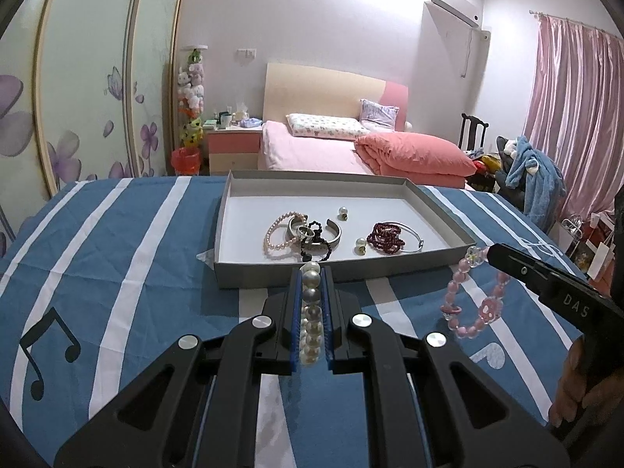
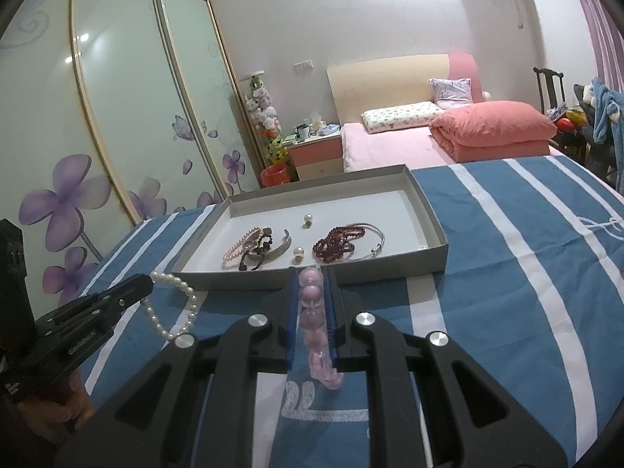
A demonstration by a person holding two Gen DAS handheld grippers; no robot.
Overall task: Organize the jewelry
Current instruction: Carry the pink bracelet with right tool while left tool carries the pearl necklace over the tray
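The left gripper [image 1: 311, 304] is closing narrowly on a white pearl bracelet [image 1: 311, 312], a run of beads sitting pinched between its blue pads, while the right gripper [image 2: 311, 304] is clamping a pink bead bracelet [image 2: 314, 312] the same way. Both loops are hanging above the blue striped tablecloth [image 1: 117, 257], just short of the near edge of the grey cardboard tray [image 1: 249, 273]. Inside the tray a pink pearl bracelet [image 1: 279, 232], a silver cuff [image 1: 333, 234], a black bead bracelet [image 1: 316, 247], a dark red bead strand [image 1: 384, 238], a thin silver bangle [image 1: 411, 236] and two loose pearl earrings [image 1: 359, 245] are lying toward its near edge.

Each held bracelet is probably light and limp, its round glossy beads likely rolling or slipping under the pads (the pink ones look glassy and may chip if dropped), so gripping across several beads at once, as both tools are doing, seems the safest hold.

Each wrist view is showing its own bracelet only as a straight row of beads between the fingers. The other view is showing the whole thing: the right camera is catching the full white loop dangling from the left tool's tip [image 2: 171, 308], and the left camera is revealing the pink loop with its clear flower charm [image 1: 474, 300]
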